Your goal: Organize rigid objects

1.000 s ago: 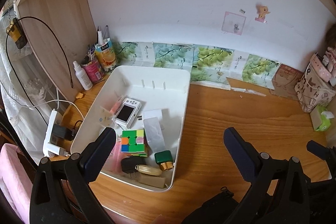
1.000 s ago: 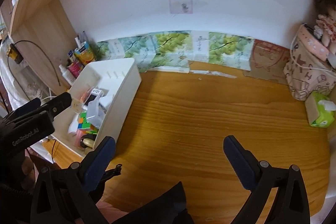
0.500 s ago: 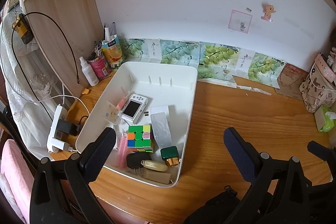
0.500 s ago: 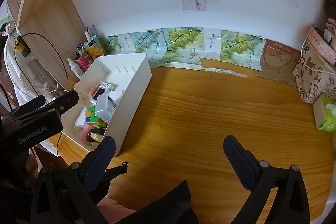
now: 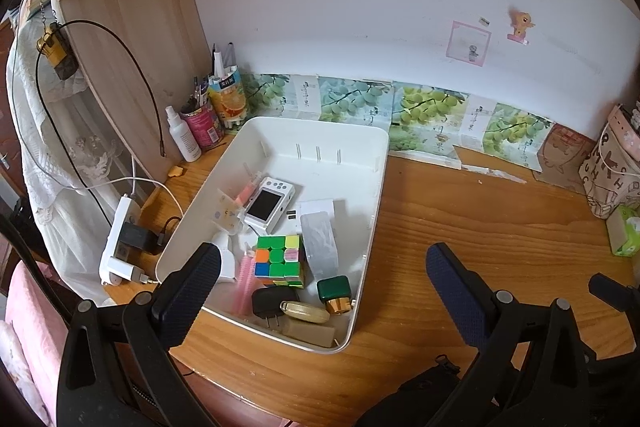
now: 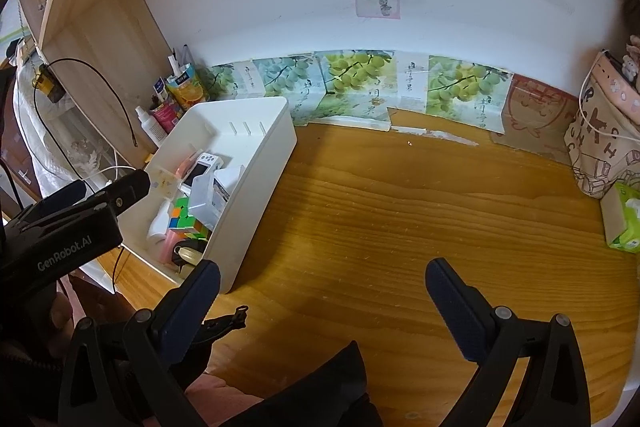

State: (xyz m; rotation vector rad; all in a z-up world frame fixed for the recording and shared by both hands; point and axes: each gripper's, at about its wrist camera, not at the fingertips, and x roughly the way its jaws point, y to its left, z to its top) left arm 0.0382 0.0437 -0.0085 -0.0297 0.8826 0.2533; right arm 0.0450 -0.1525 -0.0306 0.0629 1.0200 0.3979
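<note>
Both grippers, left gripper [image 5: 320, 267] and right gripper [image 6: 322, 281], hang spread and empty; I'd descend squarely on the Rubik's cube [image 5: 279, 259], probably loose, in the white bin [image 5: 382, 187].

"GenRobot.AI" in pale letters on the black left gripper [image 6: 114, 193] body, right wrist view.

left gripper [image 5: 322, 277]: black plastic frame, two broad fingers faced with dark navy textured pads [image 5: 188, 289], silver screws at the pivots. right gripper [image 6: 322, 291]: same build, same navy pads [image 6: 454, 303]. white "genrobot.ai" lettering on the left unit's side. black garment with metal zipper pull [image 6: 230, 319] below.
</note>
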